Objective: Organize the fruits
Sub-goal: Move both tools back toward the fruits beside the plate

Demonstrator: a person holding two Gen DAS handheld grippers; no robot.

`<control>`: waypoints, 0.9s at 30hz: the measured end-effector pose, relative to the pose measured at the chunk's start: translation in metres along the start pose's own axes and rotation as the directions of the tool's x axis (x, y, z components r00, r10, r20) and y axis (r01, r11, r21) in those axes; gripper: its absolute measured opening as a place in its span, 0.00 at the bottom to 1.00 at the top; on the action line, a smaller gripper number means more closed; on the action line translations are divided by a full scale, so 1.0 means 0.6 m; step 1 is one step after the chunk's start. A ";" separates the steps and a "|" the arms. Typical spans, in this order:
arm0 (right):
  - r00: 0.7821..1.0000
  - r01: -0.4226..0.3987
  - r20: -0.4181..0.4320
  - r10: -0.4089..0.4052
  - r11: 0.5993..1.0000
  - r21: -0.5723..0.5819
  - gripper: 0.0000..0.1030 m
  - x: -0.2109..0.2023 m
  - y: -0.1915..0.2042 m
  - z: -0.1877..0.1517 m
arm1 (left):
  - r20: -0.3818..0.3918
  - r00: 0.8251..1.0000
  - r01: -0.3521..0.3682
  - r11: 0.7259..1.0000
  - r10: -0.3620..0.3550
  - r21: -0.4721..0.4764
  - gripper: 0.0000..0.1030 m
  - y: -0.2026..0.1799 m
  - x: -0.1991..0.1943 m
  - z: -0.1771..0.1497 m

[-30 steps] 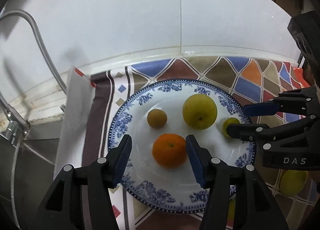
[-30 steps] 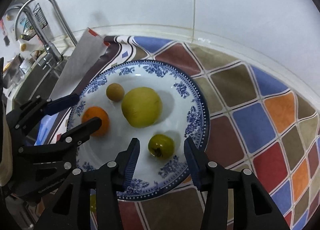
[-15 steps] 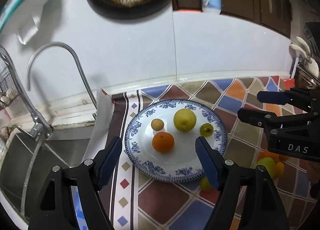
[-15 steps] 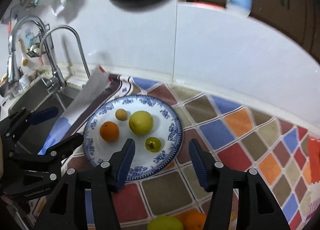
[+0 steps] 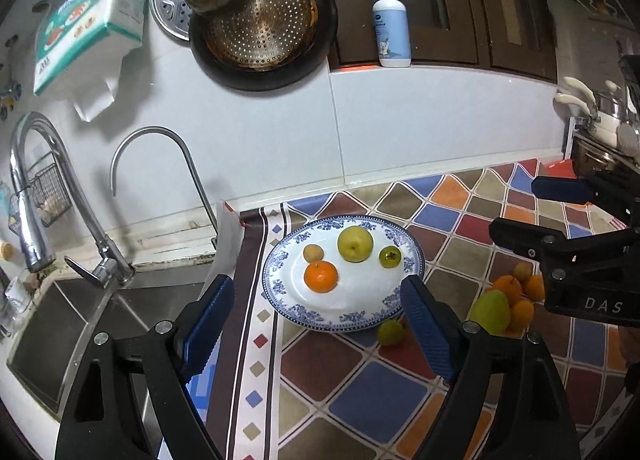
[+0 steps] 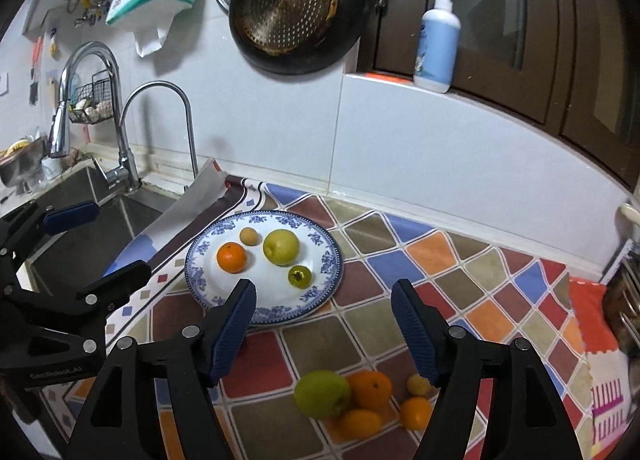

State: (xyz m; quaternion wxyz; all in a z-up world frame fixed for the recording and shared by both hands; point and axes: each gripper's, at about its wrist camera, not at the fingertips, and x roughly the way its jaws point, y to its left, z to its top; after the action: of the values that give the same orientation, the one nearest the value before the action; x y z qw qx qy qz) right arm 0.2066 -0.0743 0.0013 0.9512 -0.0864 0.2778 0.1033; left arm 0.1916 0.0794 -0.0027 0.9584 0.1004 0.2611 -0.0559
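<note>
Both grippers hang above the counter [image 6: 460,260] with its glossy diamond-patterned cloth, jaws spread wide and holding nothing. Ahead of the left gripper [image 5: 320,316] sits a round blue-rimmed china plate [image 5: 280,260] carrying a dimpled orange [image 5: 321,276], a smooth yellow-green apple [image 5: 355,243], a small brown fruit [image 5: 312,252] and a green one [image 5: 390,256]. Below the right gripper [image 6: 325,322], a loose fruit pile [image 6: 356,400] lies on the cloth

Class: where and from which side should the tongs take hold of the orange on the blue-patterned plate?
Grip the orange across its widest middle, coming from above. It is round, sits stem-up, with bare plate on both sides for the fingers; the small brown fruit crowds only its far edge.
</note>
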 end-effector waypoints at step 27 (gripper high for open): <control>0.990 0.051 -0.127 -0.069 0.988 -0.143 0.69 -0.019 0.015 -0.118 | -0.047 0.999 0.028 0.988 -0.021 0.149 0.83 -0.067 0.008 -0.076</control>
State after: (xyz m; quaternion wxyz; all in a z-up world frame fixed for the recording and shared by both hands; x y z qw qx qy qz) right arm 0.1590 -0.0829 -0.0524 0.9251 -0.1678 0.3291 0.0880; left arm 0.1668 0.0504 -0.0503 0.9414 0.1699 0.2788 -0.0848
